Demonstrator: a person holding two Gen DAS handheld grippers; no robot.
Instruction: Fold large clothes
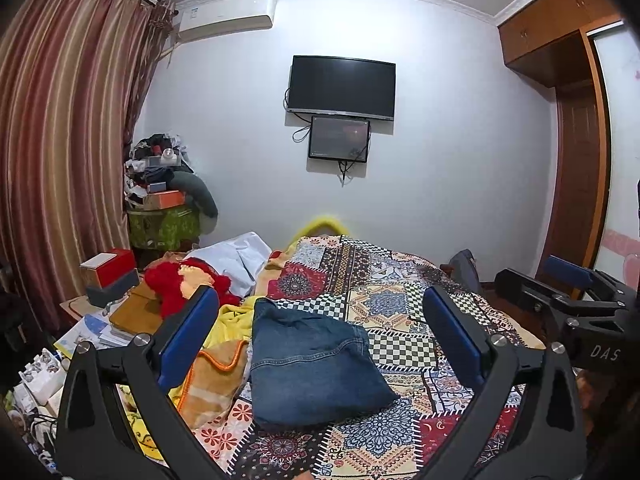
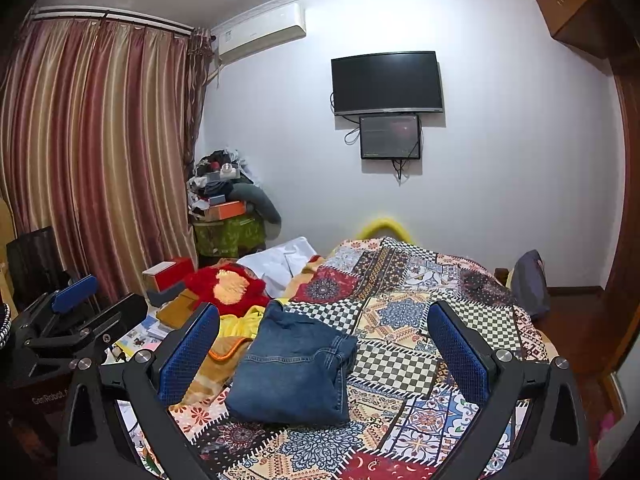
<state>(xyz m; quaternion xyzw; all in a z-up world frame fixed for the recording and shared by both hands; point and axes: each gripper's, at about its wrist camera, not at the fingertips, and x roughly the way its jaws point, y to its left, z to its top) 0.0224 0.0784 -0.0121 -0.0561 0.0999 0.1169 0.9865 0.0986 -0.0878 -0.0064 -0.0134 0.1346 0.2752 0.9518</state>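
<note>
Jeans (image 1: 312, 364) lie folded into a thick bundle on the patchwork bedspread (image 1: 404, 312), with a yellow blanket (image 1: 236, 320) just beside them on the curtain side and a red plush toy (image 1: 176, 284) a little beyond that. You hold your left gripper (image 1: 328, 340) above the near edge of the jeans with its blue pads (image 1: 188, 336) wide apart and nothing between them. Your right gripper (image 2: 324, 352) hangs over the same bundle, its fingers likewise spread and not touching the jeans (image 2: 296, 368).
</note>
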